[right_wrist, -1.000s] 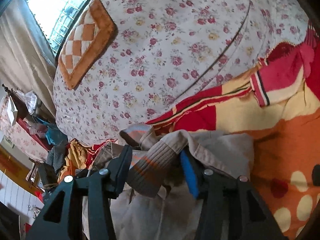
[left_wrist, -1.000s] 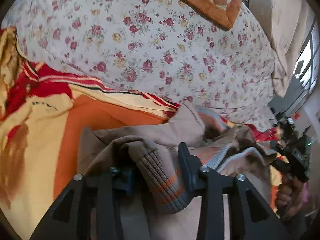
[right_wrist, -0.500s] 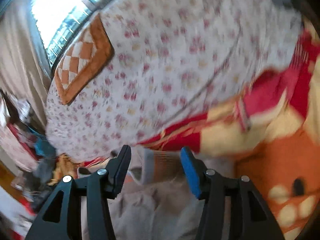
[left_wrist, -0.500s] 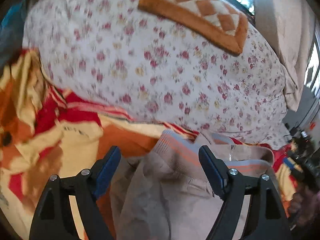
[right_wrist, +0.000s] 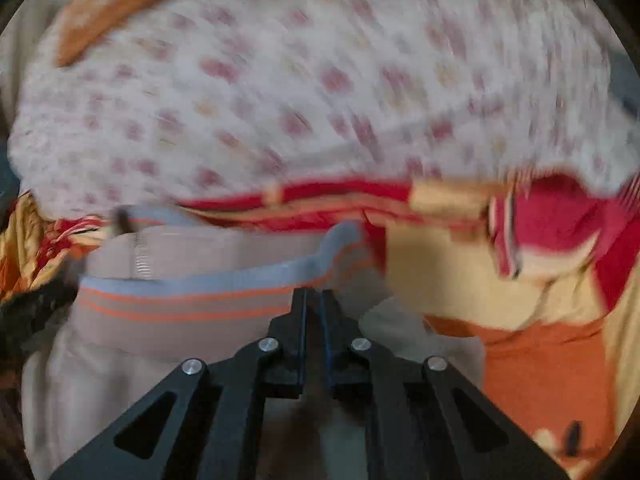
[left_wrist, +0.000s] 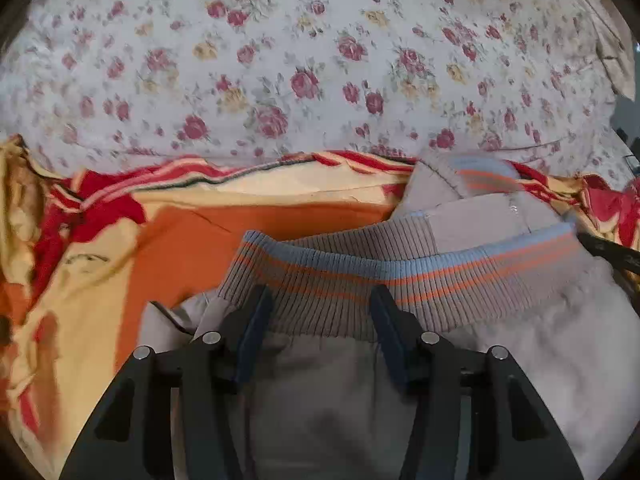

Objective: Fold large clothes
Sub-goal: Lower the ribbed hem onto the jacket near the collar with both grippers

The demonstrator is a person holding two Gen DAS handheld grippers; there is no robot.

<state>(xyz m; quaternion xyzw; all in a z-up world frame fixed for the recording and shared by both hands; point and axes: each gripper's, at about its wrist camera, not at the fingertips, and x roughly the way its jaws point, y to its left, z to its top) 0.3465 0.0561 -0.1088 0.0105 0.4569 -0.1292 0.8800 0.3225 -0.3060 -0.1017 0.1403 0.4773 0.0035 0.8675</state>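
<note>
- Left gripper [left_wrist: 318, 314]: your two fingers stand spread apart above the ribbed hem [left_wrist: 400, 276] of the jacket; nothing is gripped between them.
- Right gripper [right_wrist: 315, 312]: your two fingers are pressed together with only a thin slit between them, at the hem's lower edge [right_wrist: 200, 300]. This view is motion-blurred, so you cannot tell whether fabric is pinched between them.
- Count one task garment: a beige jacket [left_wrist: 340, 392] with one ribbed hem band carrying one blue stripe and two orange stripes. A second ribbed band [left_wrist: 468, 178] shows behind the hem; whether it is a cuff or a collar cannot be told.
- Locate the jacket directly under and ahead of both grippers, lying on the patterned blanket.
- Count one orange, yellow and red blanket [left_wrist: 192, 236] beneath the jacket.
- Count one white floral quilt [left_wrist: 300, 60] behind the blanket, meeting its far edge.
- Count one orange cushion [right_wrist: 120, 4] on the quilt, seen in the right wrist view only.
- No containers are identifiable.
</note>
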